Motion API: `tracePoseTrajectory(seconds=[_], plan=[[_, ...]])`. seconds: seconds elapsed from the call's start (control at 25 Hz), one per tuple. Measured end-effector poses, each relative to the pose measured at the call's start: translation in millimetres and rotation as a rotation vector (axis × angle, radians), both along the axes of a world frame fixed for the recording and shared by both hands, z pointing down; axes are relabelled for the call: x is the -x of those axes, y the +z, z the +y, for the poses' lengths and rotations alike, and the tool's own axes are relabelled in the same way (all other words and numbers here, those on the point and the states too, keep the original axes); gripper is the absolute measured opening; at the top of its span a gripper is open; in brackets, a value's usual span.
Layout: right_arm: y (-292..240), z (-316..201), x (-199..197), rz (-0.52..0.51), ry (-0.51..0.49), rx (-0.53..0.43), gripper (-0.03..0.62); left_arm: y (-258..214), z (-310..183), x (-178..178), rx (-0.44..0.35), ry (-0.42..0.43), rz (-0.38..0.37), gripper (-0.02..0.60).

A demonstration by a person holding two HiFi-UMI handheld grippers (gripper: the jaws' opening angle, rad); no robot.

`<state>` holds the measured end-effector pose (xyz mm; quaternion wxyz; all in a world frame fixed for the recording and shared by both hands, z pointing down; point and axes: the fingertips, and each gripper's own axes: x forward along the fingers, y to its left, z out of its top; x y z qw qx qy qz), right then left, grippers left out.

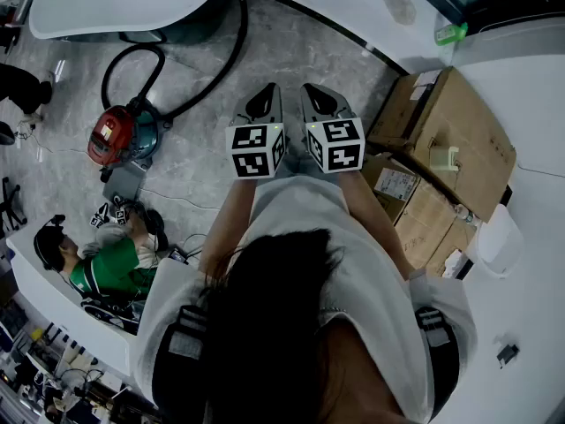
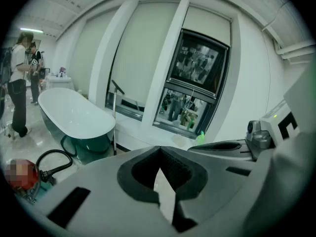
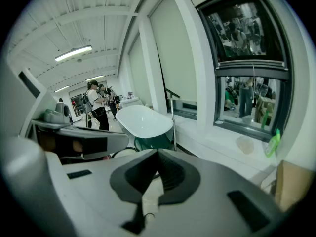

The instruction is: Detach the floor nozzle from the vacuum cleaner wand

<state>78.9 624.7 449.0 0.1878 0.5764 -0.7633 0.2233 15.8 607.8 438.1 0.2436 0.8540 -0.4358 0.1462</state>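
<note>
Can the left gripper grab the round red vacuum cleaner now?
Probably not yet: the left gripper is shut and apart from the round red vacuum cleaner, though bare grey floor lies between.

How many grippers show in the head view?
2: left gripper and right gripper, side by side mid-frame above the floor, both shut, holding nothing. None seems hidden.

I hold both arms out in front of my head (image 1: 265,316), with my left forearm (image 1: 231,223) and right forearm (image 1: 378,215) reaching away from it. My left gripper (image 1: 267,94) and right gripper (image 1: 313,94) sit side by side beyond my head, close together and tipped somewhat downward. Both pairs of jaws are closed together with nothing between them.
</note>
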Motion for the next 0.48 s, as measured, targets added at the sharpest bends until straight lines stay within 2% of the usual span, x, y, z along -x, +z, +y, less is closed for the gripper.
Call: tracePoseTrajectory(seconds=[0.48], plan=[[-1,-4,16,0.006,-0.016,-0.002,0.015,-6,-4,13,-0.013,-0.005,0.008,0.003]])
